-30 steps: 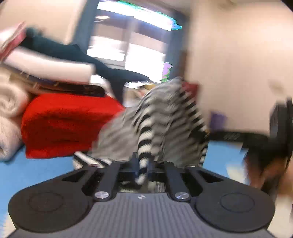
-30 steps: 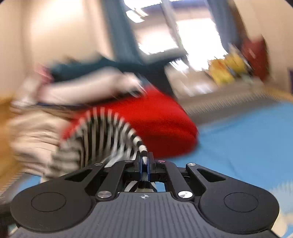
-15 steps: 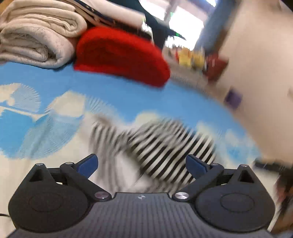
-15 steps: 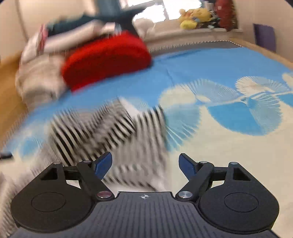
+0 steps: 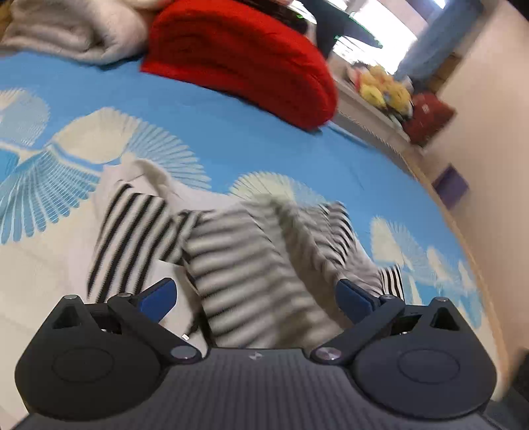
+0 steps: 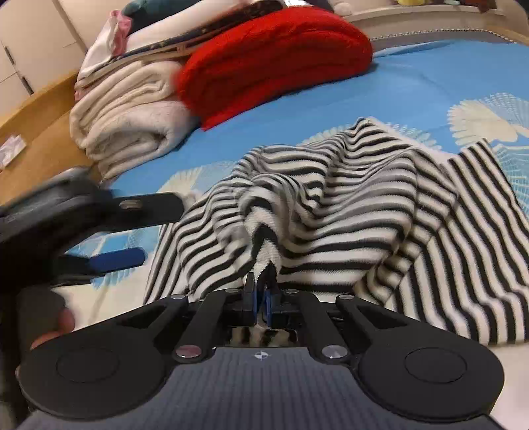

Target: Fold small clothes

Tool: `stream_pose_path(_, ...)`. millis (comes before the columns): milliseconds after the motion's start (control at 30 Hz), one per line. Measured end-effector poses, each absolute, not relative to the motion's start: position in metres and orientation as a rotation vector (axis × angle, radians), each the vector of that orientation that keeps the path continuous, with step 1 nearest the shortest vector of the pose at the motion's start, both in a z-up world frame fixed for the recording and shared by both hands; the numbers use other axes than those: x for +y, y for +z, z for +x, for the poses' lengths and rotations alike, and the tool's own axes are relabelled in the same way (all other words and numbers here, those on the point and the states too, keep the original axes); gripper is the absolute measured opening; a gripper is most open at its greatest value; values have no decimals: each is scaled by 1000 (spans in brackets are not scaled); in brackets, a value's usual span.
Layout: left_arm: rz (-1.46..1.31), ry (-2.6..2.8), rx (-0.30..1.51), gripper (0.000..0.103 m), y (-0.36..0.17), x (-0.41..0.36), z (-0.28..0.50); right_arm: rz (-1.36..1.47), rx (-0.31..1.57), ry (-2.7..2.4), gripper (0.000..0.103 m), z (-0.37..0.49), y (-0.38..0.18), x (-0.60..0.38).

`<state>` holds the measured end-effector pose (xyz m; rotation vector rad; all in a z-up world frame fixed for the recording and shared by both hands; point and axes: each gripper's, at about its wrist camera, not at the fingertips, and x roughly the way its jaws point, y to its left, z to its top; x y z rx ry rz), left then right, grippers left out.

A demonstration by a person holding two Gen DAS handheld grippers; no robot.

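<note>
On my left side, the left gripper [image 5: 254,297] is spread wide, its 2 blue-tipped fingers [image 5: 158,294] apart and grasping nothing, low over the striped garment [image 5: 244,264]. The garment lies crumpled on the blue bedspread [image 5: 231,132] with its pale fan pattern, and the cloth nearest the jaws is blurred. Behind it, a cream blanket [image 5: 76,29] sits at the far left, touching a folded red blanket [image 5: 244,56] beside it. Farther right, yellow soft toys [image 5: 380,89] rest on a ledge.

On my right side, the right gripper [image 6: 260,297] is clenched on a bunched fold of the black-and-white garment [image 6: 363,215], which rises in a peak at the jaws and spreads flat toward the right. I can see the left tool's open fingers [image 6: 115,259] beside the garment's left edge. The cream pile [image 6: 129,125] and red blanket [image 6: 274,56] lie beyond.
</note>
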<state>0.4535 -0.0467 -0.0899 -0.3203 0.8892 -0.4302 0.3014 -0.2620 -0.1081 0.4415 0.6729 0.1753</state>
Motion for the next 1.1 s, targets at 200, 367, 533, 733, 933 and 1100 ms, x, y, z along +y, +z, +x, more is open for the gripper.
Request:
stream_pose_path(200, -500, -333, 942, 102, -108, -8, 513, 383, 698, 240, 5, 279, -100, -259)
stream_pose_path(367, -550, -391, 1031, 82, -123, -26, 566, 408, 839, 172, 5, 308, -153, -264)
stream_pose_path(533, -267, -463, 1036, 0, -129, -73, 594, 413, 765, 254, 6, 305, -139, -257)
stream_pose_path(733, -195, -322, 957, 1, -142, -68, 611, 355, 758, 401, 28, 305, -140, -221)
stream_pose_path(933, -241, -440, 908, 80, -108, -32, 573, 306, 782, 376, 54, 300, -115, -276)
stream_pose_path(1100, -186, -468, 965, 77, -115, -37, 572, 455, 619, 140, 68, 350, -73, -353)
